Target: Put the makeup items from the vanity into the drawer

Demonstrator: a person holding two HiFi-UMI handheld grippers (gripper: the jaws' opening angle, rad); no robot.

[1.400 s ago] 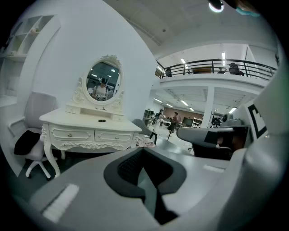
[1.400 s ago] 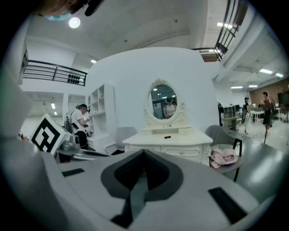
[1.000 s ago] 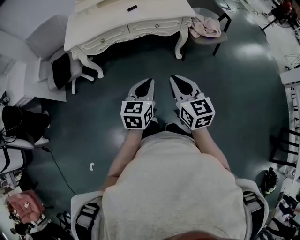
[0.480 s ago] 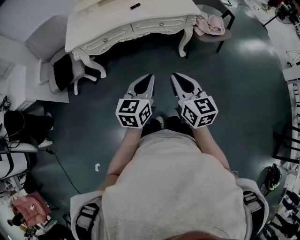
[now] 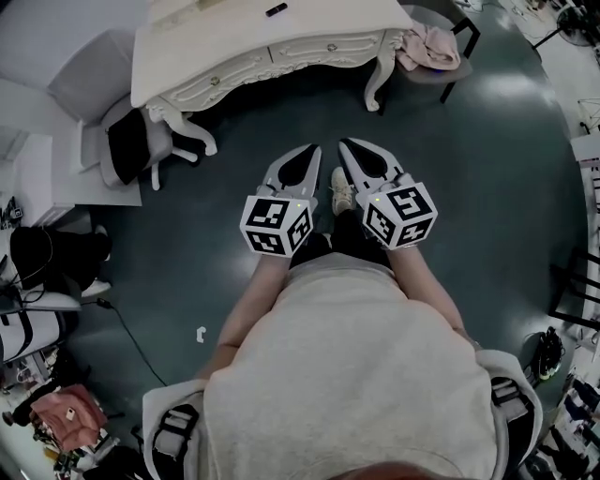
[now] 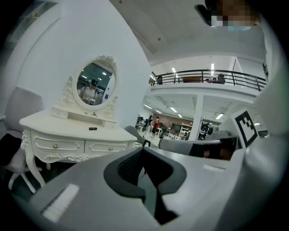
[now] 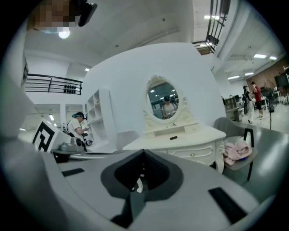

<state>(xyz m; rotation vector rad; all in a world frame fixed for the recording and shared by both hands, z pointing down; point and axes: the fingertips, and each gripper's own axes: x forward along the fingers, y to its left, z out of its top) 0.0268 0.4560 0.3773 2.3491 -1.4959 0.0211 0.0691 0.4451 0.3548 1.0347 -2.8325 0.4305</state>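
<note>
You hold your left hand-held gripper (image 5: pixel 307 157) and right hand-held gripper (image 5: pixel 352 150) side by side over the floor, both closed and empty. Ahead, a small dark makeup item (image 5: pixel 277 10) lies mid-surface (image 5: pixel 187 47), toward its back edge, below the mirror (image 6: pixel 95 84).

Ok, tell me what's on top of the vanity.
An oval mirror and one small dark item sit on the vanity. Its drawers are shut, so their insides are hidden.

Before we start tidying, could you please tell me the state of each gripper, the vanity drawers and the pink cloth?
Left gripper: shut, empty.
Right gripper: shut, empty.
Vanity drawers: both closed.
Small dark item: lying on the vanity top.
Pink cloth: draped on the chair.
</note>
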